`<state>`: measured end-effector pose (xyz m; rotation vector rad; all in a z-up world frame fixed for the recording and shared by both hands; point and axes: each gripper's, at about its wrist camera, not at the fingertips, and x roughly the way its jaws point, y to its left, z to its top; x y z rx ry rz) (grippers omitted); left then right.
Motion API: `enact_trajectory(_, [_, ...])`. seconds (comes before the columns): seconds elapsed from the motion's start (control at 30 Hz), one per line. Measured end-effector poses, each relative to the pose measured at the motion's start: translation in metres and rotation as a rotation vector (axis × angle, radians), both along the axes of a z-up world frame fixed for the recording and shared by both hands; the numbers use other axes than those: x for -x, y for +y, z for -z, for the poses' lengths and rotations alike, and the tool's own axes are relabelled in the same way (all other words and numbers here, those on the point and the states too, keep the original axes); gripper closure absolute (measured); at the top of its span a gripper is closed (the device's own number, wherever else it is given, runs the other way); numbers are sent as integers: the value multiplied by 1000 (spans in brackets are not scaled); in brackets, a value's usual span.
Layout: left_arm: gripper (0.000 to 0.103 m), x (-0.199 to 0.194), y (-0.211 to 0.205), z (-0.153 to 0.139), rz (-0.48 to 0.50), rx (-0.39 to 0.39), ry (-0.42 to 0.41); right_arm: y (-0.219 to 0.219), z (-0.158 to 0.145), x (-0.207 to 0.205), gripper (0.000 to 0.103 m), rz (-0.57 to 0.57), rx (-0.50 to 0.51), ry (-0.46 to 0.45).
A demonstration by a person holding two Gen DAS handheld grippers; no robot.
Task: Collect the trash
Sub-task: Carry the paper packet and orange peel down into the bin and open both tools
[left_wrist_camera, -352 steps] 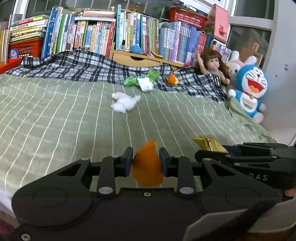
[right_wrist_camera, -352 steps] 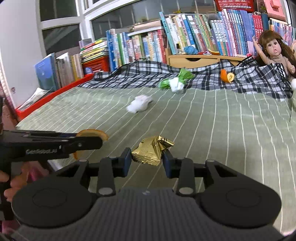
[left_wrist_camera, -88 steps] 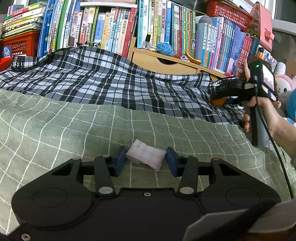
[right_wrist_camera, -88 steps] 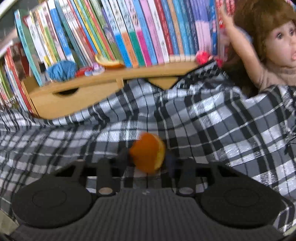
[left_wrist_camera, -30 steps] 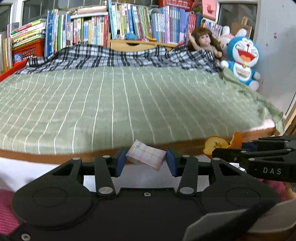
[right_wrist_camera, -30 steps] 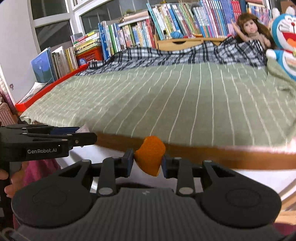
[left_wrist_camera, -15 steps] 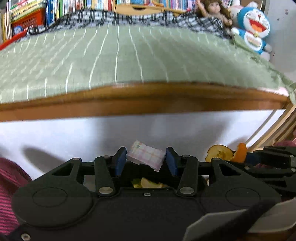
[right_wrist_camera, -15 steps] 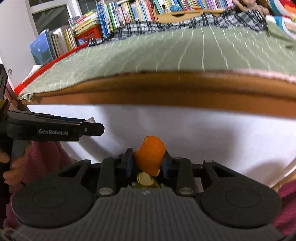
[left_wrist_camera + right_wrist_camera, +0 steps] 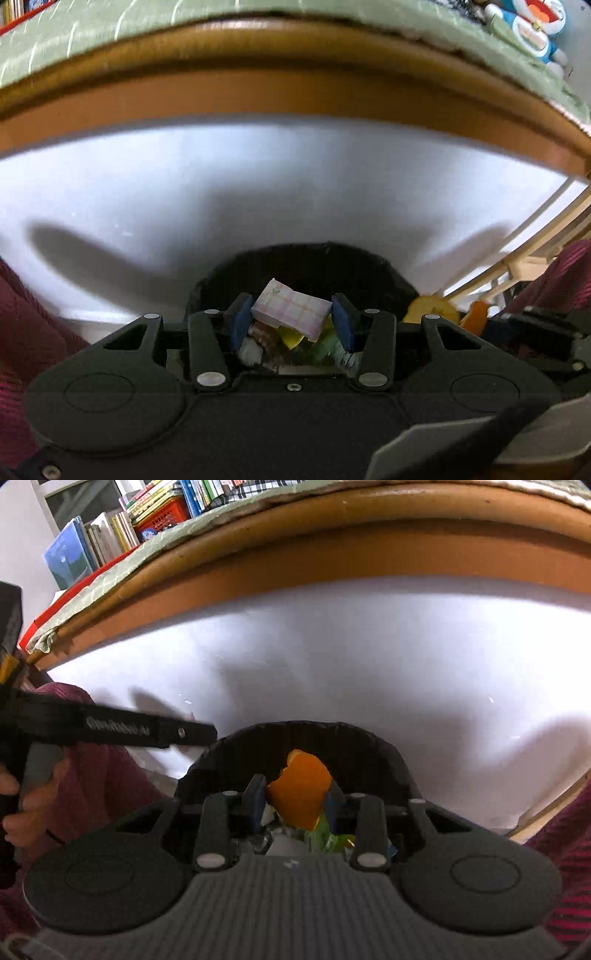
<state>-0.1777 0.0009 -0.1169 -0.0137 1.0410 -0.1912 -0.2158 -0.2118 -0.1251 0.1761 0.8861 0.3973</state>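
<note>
My left gripper (image 9: 291, 321) is shut on a small pink checked tissue pack (image 9: 291, 313), held over the mouth of a black-lined trash bin (image 9: 295, 264) on the floor. Wrappers and scraps (image 9: 280, 345) lie inside the bin below the pack. My right gripper (image 9: 295, 799) is shut on a piece of orange peel (image 9: 301, 788) above the same trash bin (image 9: 295, 734), with green and white trash (image 9: 321, 836) under it. In the left wrist view the orange peel (image 9: 430, 312) shows at the right, beside the right gripper's black body.
The bed's white side panel (image 9: 258, 184) and wooden rail (image 9: 295, 85) rise just behind the bin. Green striped bedding (image 9: 92, 26) lies on top. Red sleeves (image 9: 103, 775) of the person flank the bin. Books (image 9: 110, 528) stand far left, and a blue plush toy (image 9: 535, 22) sits top right.
Both grippers have dropped from bed height down to the floor bin, still holding their items. The bin's black rim and the trash in it have come into view.
</note>
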Motion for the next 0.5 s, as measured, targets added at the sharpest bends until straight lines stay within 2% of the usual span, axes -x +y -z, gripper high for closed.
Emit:
enact_trajectory(0.43, [58,-1,2,6,-9,-12,12,4,3,-3,62,-27,10,19])
enact_trajectory(0.5, [54,0,0,6,-12,-13,14,4,3,-4,61,-32,11,18])
